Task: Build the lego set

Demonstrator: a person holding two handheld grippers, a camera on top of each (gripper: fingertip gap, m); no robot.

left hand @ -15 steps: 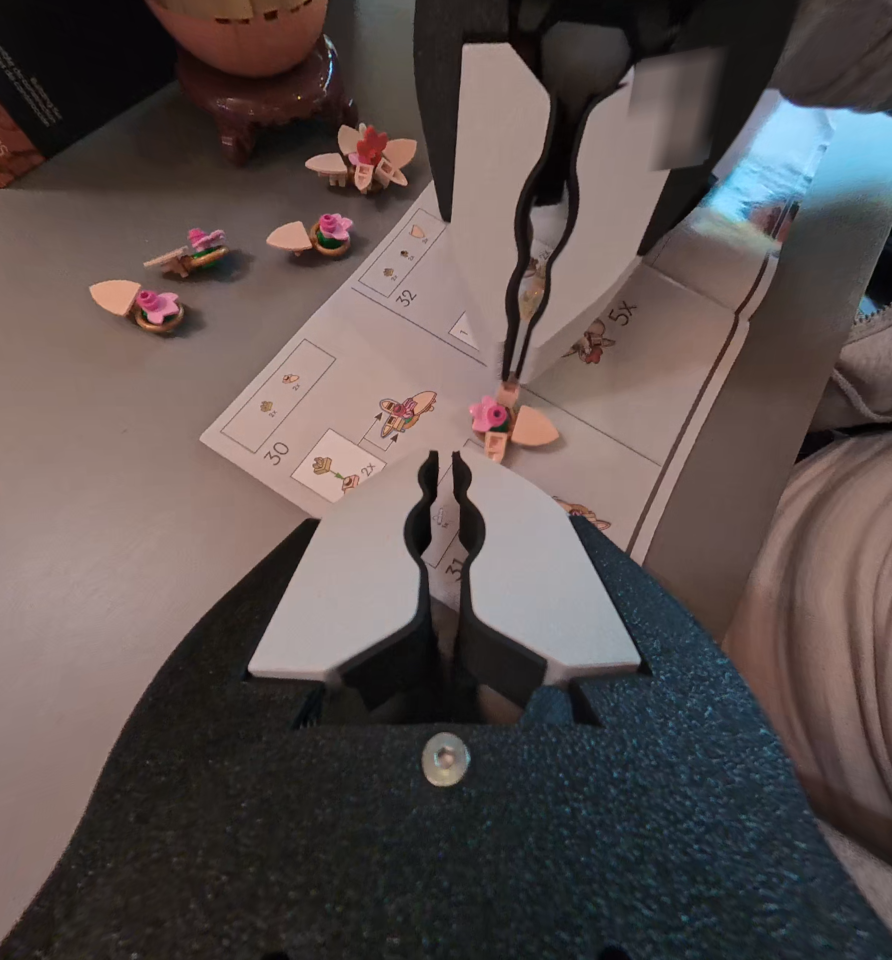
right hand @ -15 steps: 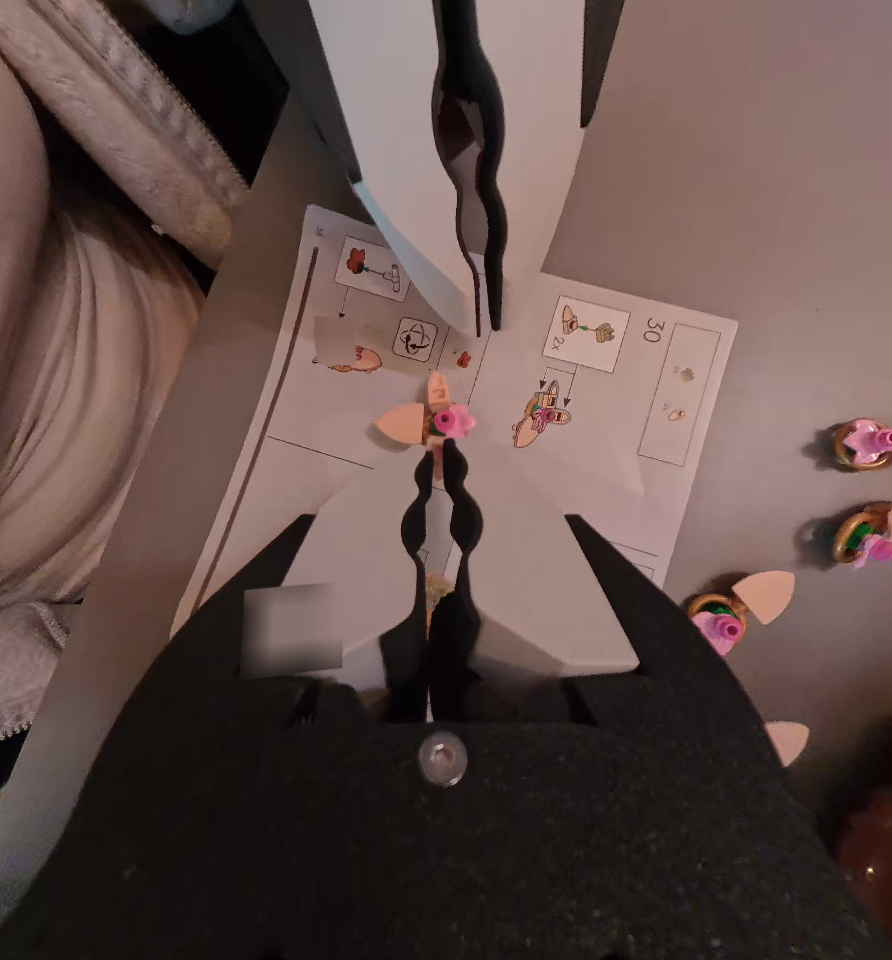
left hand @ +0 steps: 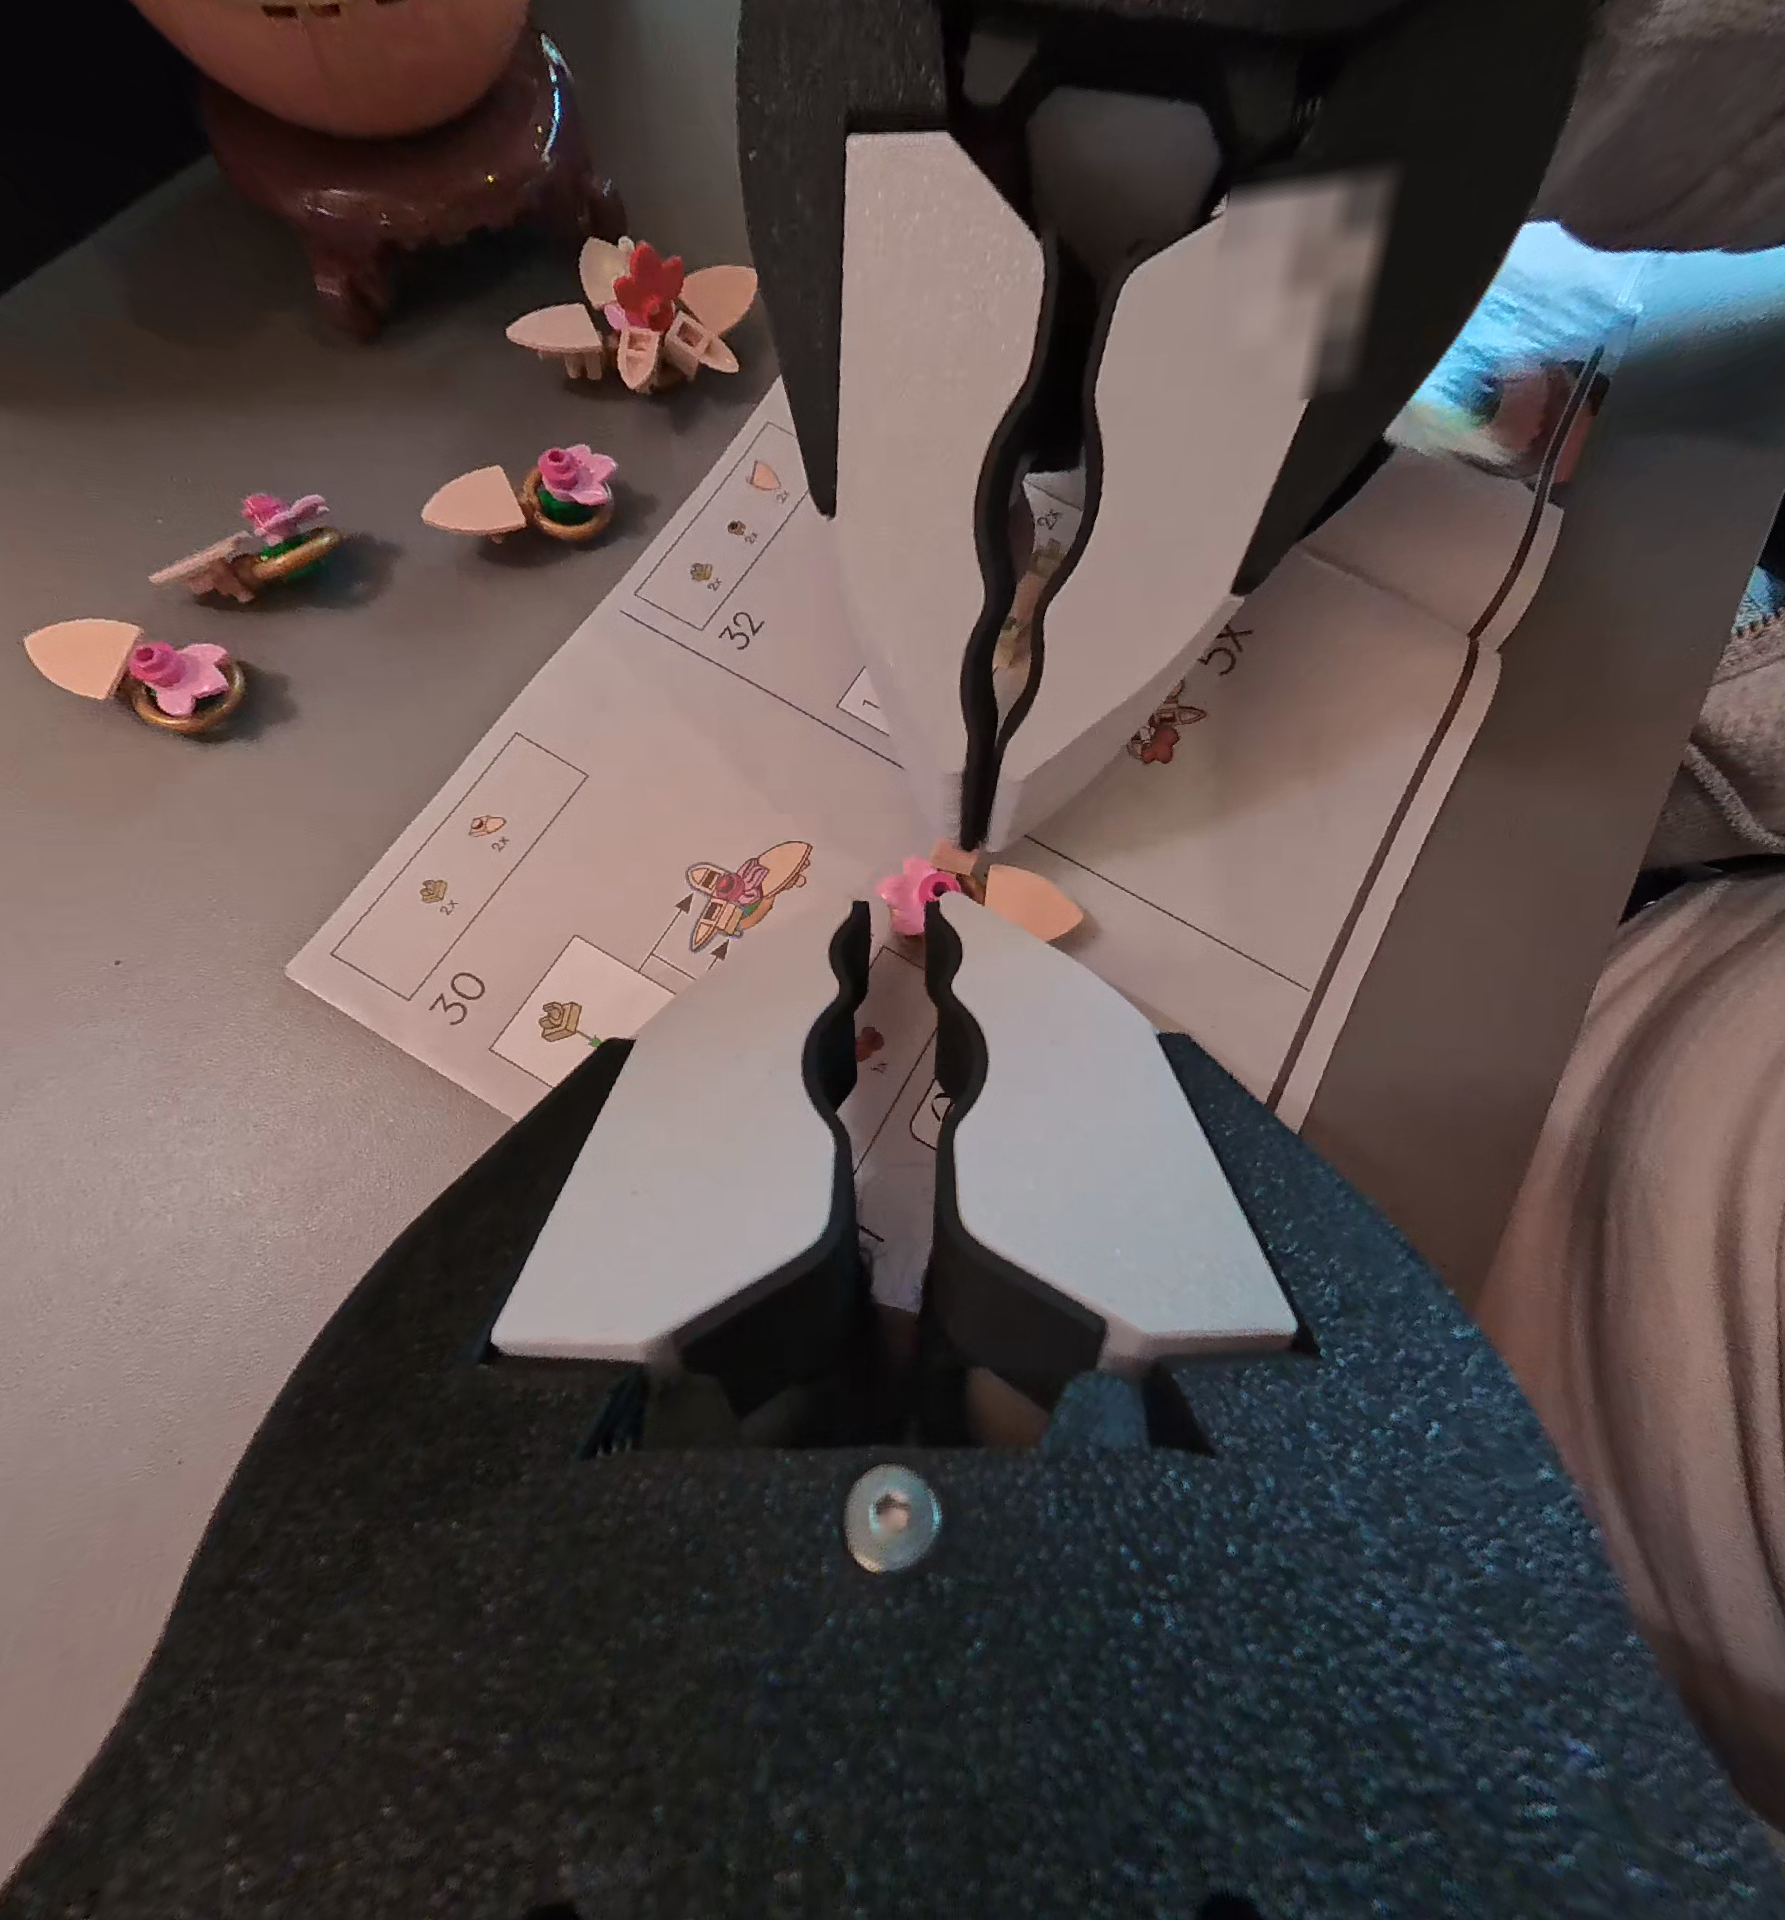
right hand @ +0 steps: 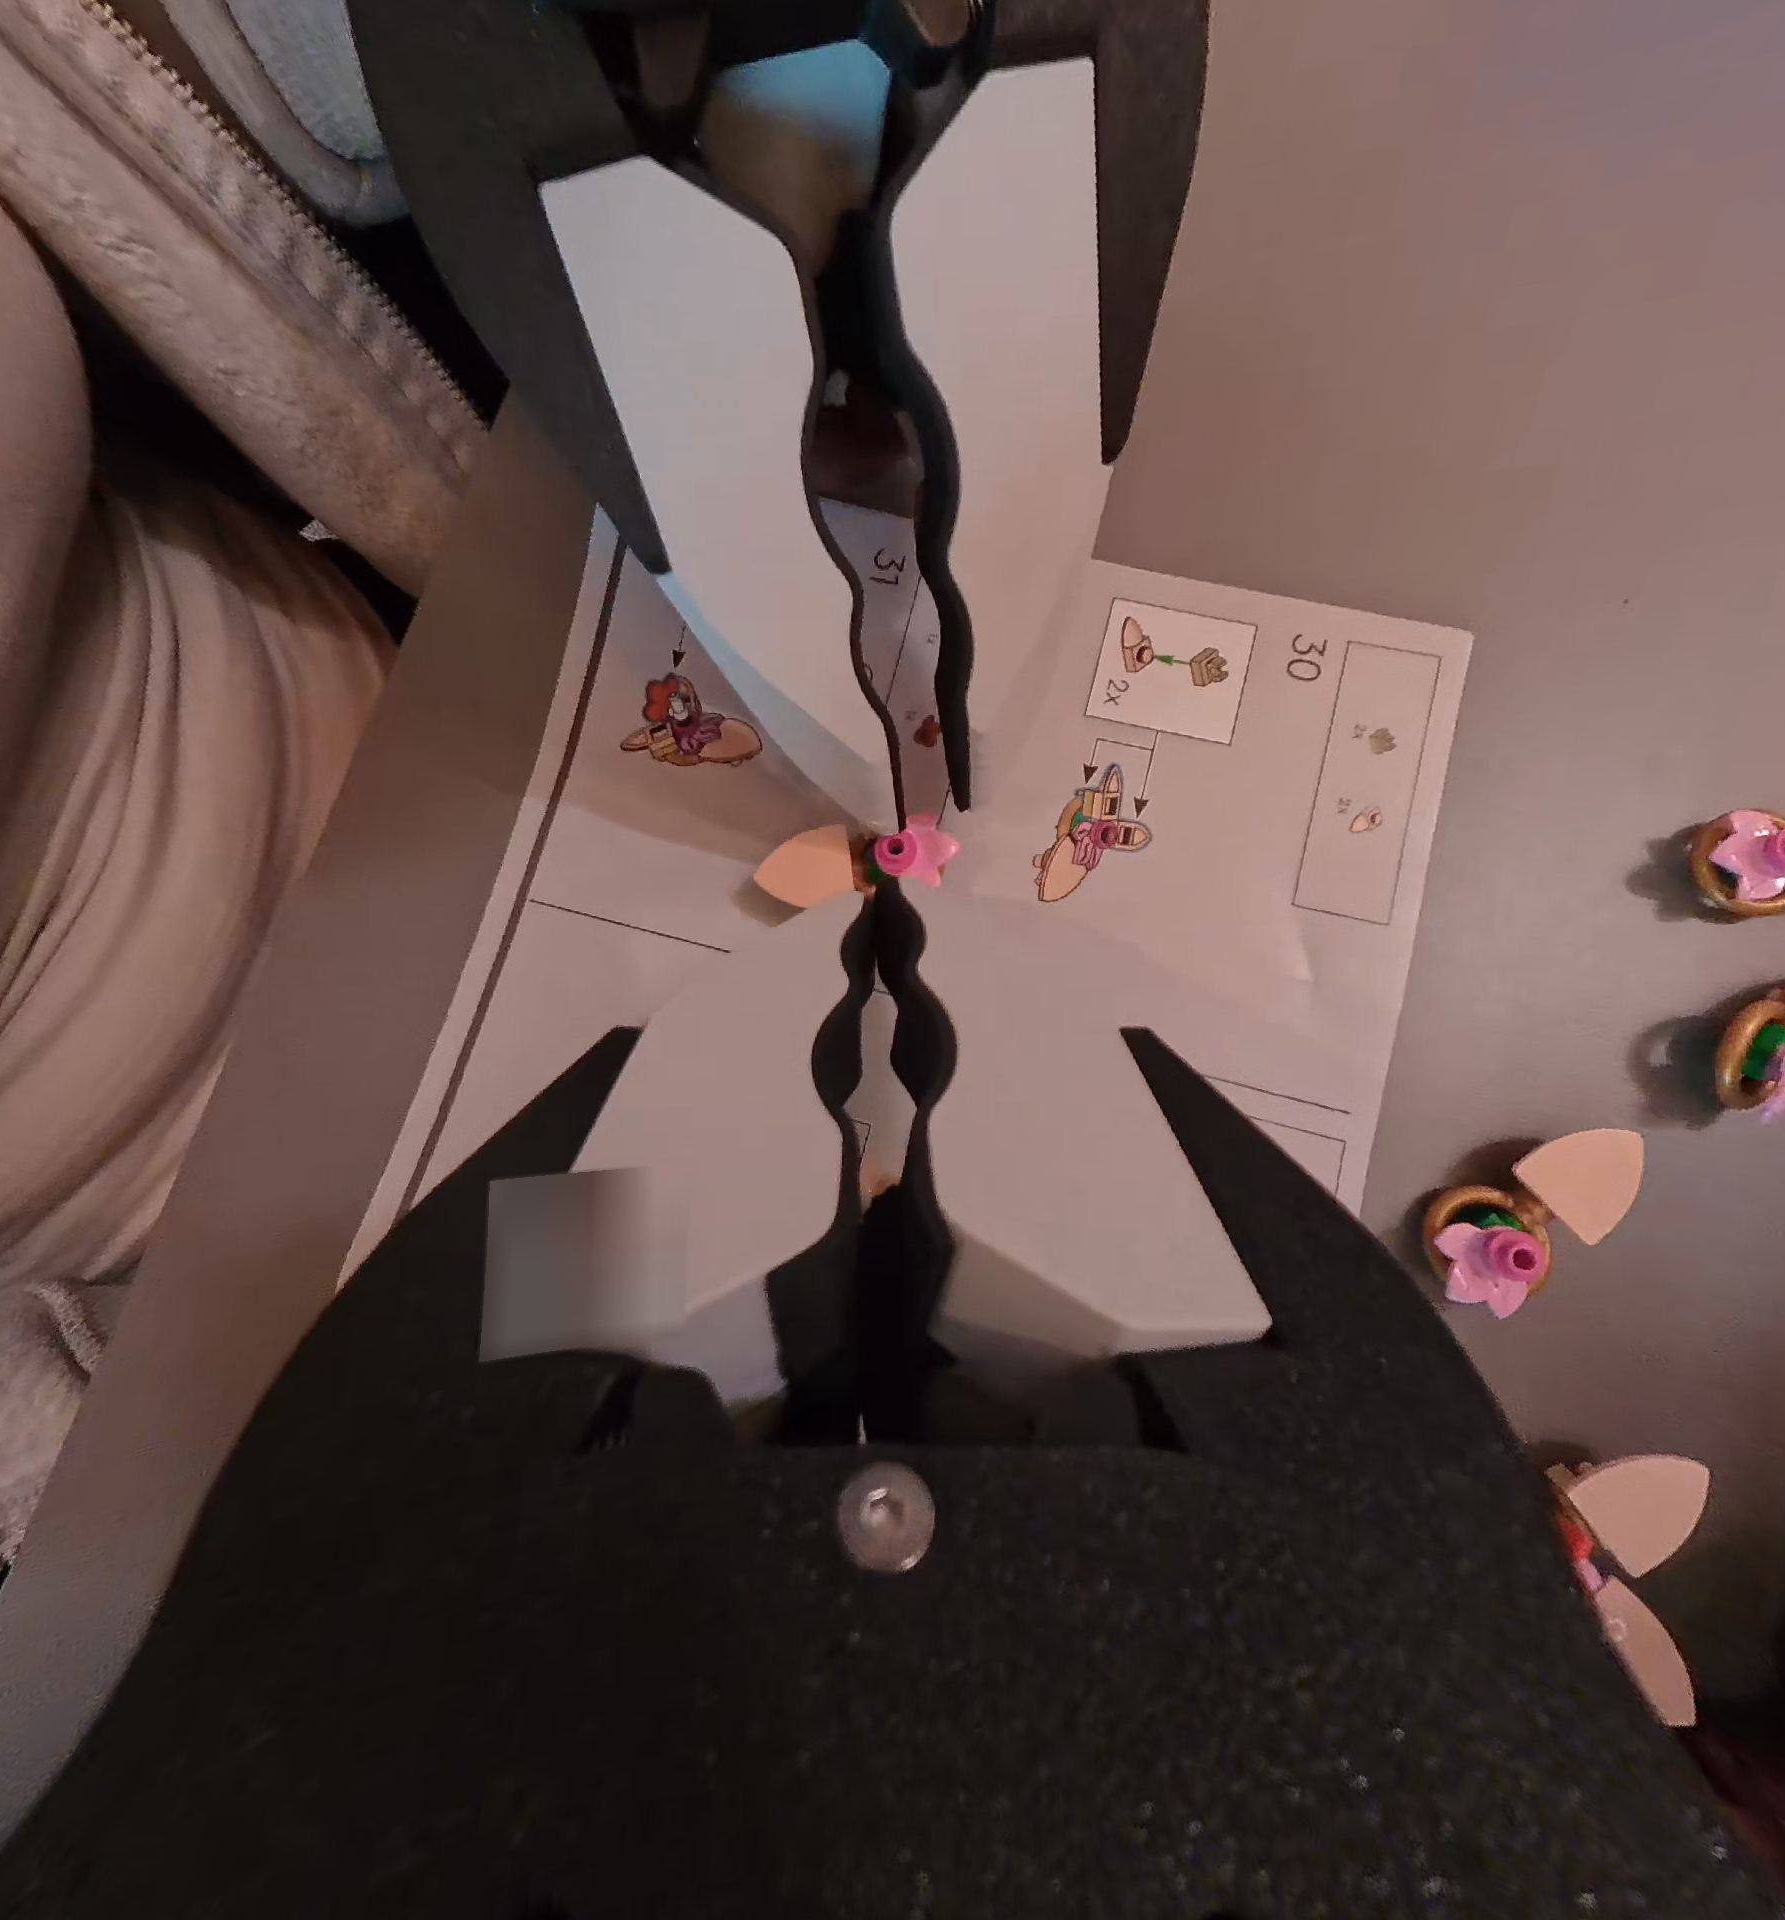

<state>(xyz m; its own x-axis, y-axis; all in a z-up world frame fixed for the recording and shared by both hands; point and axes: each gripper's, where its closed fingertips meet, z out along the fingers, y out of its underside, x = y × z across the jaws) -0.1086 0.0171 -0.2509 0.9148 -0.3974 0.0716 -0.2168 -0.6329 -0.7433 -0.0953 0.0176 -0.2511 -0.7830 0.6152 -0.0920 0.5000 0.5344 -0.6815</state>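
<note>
The right gripper [right hand: 883, 914] has its jaws clenched on the little flower piece [right hand: 909, 852] (petal sticking out sideways); the left gripper [left hand: 893, 914], jaws released, sits just opposite.

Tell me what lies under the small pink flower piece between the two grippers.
The pink flower piece sits over an open instruction sheet on the grey table. A tan petal joins it; its underside is hidden.
</note>
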